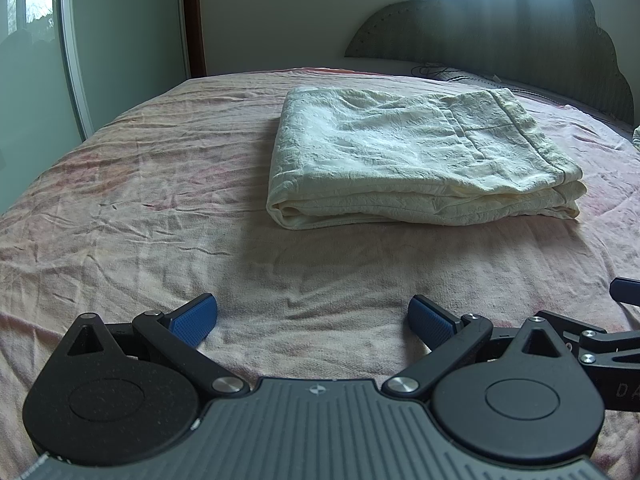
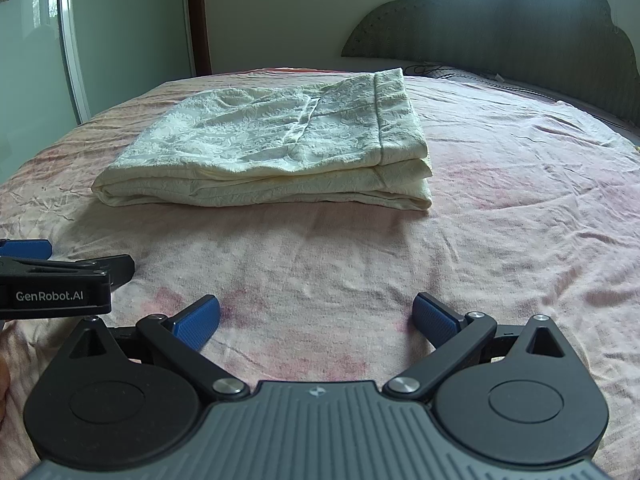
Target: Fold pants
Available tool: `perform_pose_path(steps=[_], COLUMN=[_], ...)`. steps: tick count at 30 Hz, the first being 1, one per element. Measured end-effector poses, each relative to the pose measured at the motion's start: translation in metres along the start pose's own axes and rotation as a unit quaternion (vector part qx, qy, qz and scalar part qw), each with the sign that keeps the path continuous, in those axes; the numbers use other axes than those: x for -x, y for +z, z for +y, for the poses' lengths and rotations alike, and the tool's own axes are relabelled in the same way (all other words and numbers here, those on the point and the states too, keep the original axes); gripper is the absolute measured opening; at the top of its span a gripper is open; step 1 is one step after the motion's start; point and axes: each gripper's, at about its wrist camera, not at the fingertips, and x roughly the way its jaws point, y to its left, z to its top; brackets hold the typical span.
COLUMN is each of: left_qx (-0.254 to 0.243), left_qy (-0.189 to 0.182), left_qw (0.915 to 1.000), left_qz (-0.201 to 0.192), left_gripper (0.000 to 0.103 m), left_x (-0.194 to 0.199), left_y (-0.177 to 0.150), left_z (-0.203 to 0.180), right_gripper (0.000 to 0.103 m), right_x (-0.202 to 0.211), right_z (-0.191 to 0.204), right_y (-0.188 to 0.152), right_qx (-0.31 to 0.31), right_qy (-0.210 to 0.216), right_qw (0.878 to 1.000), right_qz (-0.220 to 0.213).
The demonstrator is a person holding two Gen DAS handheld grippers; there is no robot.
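Bare pink bed [image 1: 160,208] lies open between you and the folded pants [image 1: 400,152]; the headboard [image 1: 520,28] closes the far side, and the right claw [image 2: 316,320] crowds your left claw [image 1: 312,320].

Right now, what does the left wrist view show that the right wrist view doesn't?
Only the left wrist view shows a sliver of pale fabric at the right edge. Only the right wrist view shows the left gripper's GenRobot.AI label. Both show the folded cream pants on the pink bedsheet, the headboard, and the right gripper, jaws open and empty.
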Motion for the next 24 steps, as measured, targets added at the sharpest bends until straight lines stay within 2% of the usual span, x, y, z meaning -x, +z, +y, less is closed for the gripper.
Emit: perform_pose_path(steps=[24], left_qx=[0.003], left_qy=[-0.002], left_qw=[1.0000], left_qz=[0.000], left_gripper=[0.103], left_x=[0.0002], left_y=[-0.0006], left_z=[0.0016], right_gripper=[0.103], right_x=[-0.0011], right_z=[-0.0005], right_y=[0.0008], right_qx=[0.001], right_qy=[0.001], right_qw=[1.000], right_qz=[0.000])
